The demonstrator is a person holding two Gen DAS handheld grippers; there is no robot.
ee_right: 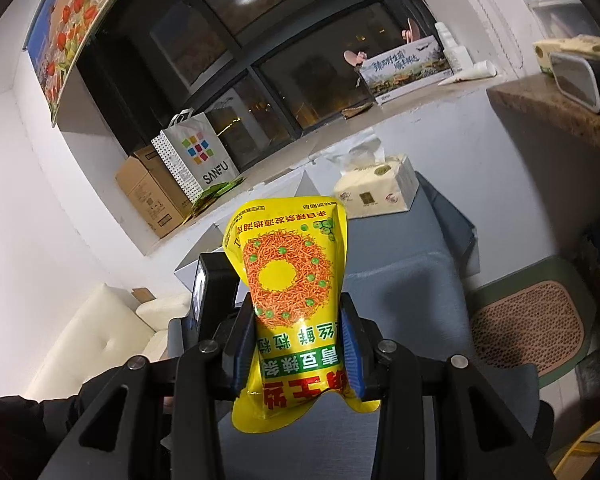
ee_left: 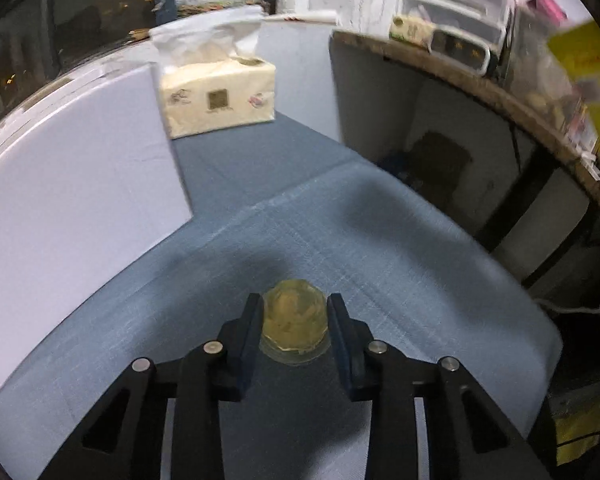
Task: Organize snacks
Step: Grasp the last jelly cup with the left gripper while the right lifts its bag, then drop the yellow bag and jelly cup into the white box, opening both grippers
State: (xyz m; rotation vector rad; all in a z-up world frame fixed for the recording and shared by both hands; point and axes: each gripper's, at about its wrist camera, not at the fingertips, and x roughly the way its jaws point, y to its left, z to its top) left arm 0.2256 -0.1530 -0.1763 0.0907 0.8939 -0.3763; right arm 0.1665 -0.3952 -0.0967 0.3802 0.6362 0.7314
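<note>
Left hand-held gripper (ee_left: 294,314) clamps a translucent jelly cup (ee_left: 294,320); right hand-held gripper (ee_right: 298,344) clamps a glossy yellow pouch (ee_right: 292,300).

Yellow snack pouch (ee_right: 292,304) held aloft; translucent jelly cup (ee_left: 294,320) inverted on cloth.

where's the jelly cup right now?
Left wrist view: the jelly cup sits between the left gripper fingers on the blue tablecloth, lower centre, well in front of the tissue pack.

yellow packet (ee_left: 588,92) cut off at right edge, blurred shelf clutter (ee_left: 460,12), jelly cup (ee_left: 294,320) base hidden
</note>
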